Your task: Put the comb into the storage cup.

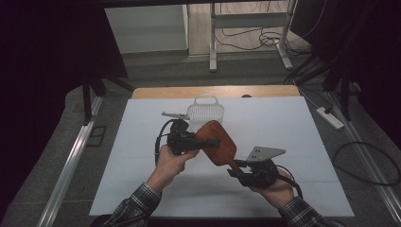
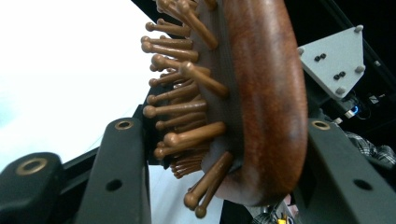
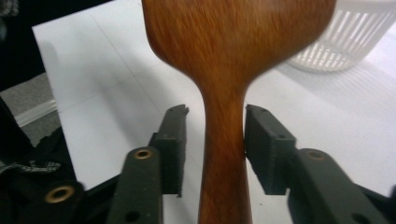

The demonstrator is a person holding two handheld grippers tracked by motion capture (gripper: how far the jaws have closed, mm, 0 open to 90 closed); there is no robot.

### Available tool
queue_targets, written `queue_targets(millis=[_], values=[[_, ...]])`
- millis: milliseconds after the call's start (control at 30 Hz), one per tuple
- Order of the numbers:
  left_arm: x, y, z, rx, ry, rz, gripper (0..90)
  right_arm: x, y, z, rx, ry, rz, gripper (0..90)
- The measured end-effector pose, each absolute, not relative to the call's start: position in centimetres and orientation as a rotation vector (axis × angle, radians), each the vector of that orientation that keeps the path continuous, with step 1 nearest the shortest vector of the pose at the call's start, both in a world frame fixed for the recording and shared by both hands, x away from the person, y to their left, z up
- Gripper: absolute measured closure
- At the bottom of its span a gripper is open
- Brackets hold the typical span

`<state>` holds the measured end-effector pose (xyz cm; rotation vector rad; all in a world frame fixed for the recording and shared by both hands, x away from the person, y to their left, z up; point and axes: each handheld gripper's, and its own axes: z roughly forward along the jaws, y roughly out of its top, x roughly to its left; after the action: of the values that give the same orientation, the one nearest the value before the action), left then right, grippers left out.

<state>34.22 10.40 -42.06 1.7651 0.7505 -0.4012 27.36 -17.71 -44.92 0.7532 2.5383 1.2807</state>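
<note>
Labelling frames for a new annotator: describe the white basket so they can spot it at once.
Start at the white table and look to its far edge, near the middle. The white basket sits there, just beyond the wooden hairbrush held between the two tools. It is the one slatted plastic thing, with a loop handle on its far side.

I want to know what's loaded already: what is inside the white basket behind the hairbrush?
Nothing shows inside the white basket in the high view, but the wooden hairbrush covers its near edge, and the right gripper view catches just its slatted wall.
</note>
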Motion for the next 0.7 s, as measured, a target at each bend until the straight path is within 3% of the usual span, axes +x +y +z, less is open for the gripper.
queue_targets(millis=[700], values=[[34.0,11.07,-41.4,1.81,0.754,-0.302,53.8,27.89,-18.17,-44.87,0.829,2.566,1.247,23.7]])
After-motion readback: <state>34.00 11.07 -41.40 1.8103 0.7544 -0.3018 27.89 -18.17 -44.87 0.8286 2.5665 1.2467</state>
